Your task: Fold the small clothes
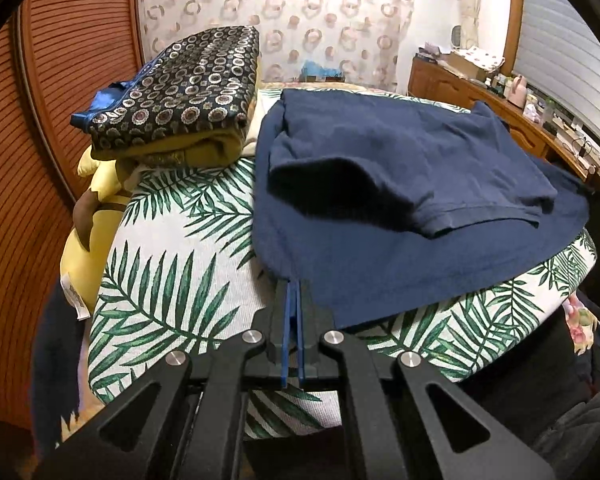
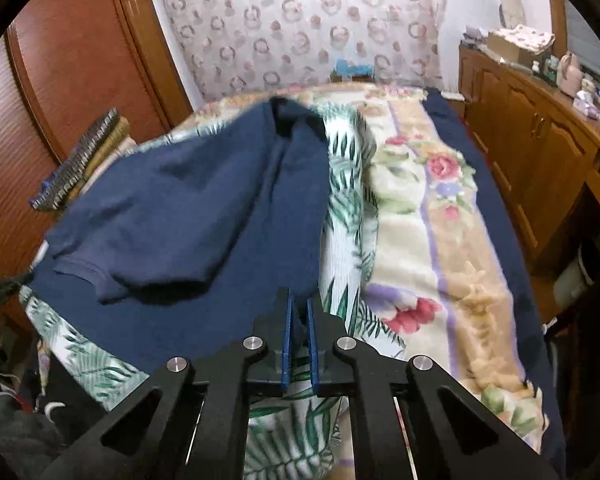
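My left tool (image 1: 293,280) is clamped on the near hem of the navy polo shirt (image 1: 400,168), which lies spread on the palm-leaf sheet (image 1: 168,280) of the bed, one sleeve folded in. My right tool (image 2: 299,304) pinches the same hem at the shirt's other corner. A stack of folded clothes (image 1: 180,92) sits just beside the shirt.

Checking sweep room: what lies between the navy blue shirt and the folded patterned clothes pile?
Only bare palm-leaf print cover, in the left wrist view, between shirt and pile.
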### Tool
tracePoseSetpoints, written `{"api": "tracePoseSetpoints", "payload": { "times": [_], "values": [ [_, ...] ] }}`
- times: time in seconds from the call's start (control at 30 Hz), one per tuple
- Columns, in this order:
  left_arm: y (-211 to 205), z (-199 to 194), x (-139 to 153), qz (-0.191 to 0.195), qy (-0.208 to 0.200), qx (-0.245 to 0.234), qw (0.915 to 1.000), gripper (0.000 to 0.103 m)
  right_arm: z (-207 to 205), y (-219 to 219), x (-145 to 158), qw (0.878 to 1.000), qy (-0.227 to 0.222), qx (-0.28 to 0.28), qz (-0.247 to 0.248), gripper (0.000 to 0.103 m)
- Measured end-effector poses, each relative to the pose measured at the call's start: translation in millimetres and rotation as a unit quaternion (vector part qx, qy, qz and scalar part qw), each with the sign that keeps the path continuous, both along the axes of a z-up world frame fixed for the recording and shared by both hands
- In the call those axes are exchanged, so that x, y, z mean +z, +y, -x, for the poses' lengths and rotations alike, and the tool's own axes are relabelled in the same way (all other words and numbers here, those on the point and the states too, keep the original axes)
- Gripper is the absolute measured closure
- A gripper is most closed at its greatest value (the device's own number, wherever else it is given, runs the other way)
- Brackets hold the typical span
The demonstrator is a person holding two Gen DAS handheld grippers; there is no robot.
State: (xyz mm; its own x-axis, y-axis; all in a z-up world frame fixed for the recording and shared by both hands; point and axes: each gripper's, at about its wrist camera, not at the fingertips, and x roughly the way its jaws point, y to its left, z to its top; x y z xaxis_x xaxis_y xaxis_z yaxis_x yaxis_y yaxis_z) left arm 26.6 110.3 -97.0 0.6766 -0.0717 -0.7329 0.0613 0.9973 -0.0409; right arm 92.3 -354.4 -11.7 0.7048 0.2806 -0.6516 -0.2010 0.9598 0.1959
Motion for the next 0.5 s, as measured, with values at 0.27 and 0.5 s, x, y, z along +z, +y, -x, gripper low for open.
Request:
{"api": "tracePoseSetpoints", "payload": {
  "times": [0.27,0.5],
  "values": [
    [1.5,1.4,0.1,0.007,0.000,0.000,1.0000,0.100,38.9,-7.4,51.8,0.996,-0.050,-0.063,0.049,0.060],
    [1.5,4.9,7.4,0.002,-0.005,0.001,1.0000,0.100,25.0,5.6,27.9,0.998,-0.028,-0.046,0.027,0.051]
  ]
}}
